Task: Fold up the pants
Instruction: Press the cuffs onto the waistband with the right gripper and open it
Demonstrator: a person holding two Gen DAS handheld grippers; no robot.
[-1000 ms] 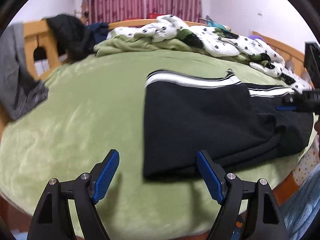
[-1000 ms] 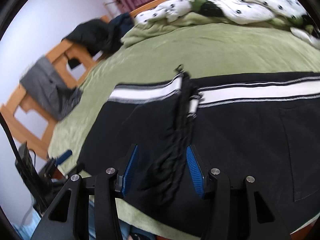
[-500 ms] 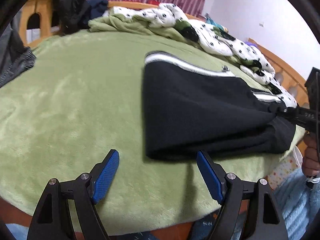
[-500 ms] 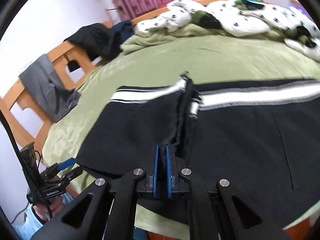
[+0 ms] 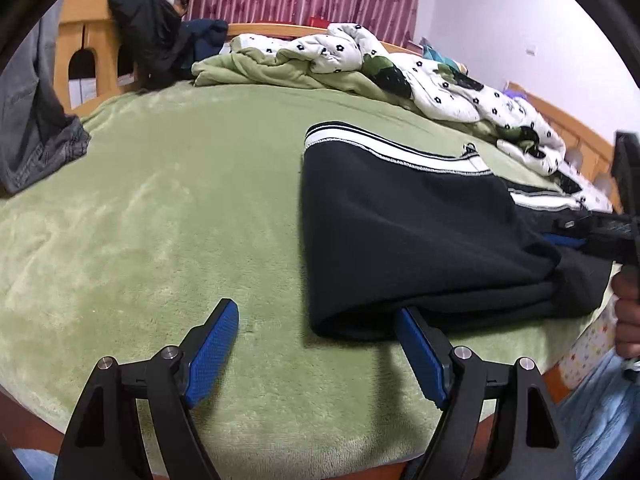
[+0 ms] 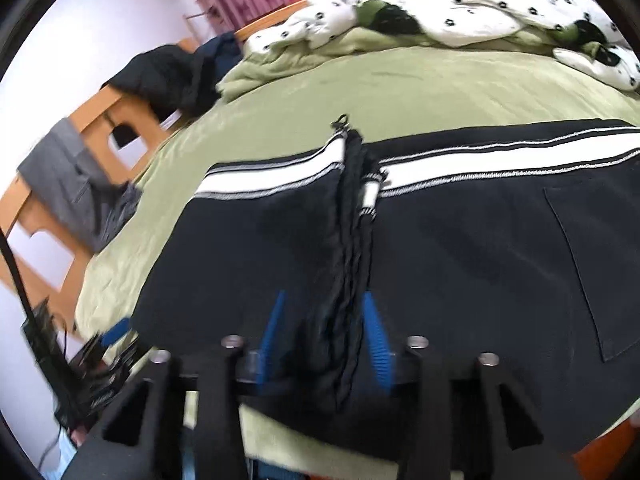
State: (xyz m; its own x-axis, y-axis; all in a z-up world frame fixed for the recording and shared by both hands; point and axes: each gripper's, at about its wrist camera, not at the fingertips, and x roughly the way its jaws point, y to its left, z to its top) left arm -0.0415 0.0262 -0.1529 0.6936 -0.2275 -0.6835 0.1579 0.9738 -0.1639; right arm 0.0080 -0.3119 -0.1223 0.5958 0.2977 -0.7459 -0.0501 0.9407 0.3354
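Black pants (image 5: 404, 236) with a white side stripe lie folded on the green blanket (image 5: 168, 216). My left gripper (image 5: 314, 308) is open just off the pants' near left corner. Its right finger (image 5: 416, 344) sits at the edge of the fold and its left finger over bare blanket. In the right wrist view, a bunched ridge of the pants (image 6: 348, 264) runs between the blue pads of my right gripper (image 6: 323, 296). Those jaws are opening and do not press on the cloth. The right gripper (image 5: 580, 236) also shows over the pants' far end in the left wrist view.
A crumpled white spotted quilt (image 5: 436, 80) and a green cover (image 5: 256, 68) are heaped at the back of the bed. Dark clothes (image 5: 152, 44) and a grey garment (image 5: 28, 120) hang on the wooden frame (image 5: 84, 56). The person's hand (image 5: 626, 320) is at the right edge.
The right gripper shut on the bunched ridge of the pants half a second ago and has since opened with the ridge still between its pads. The left gripper has edged closer to the pants' corner.
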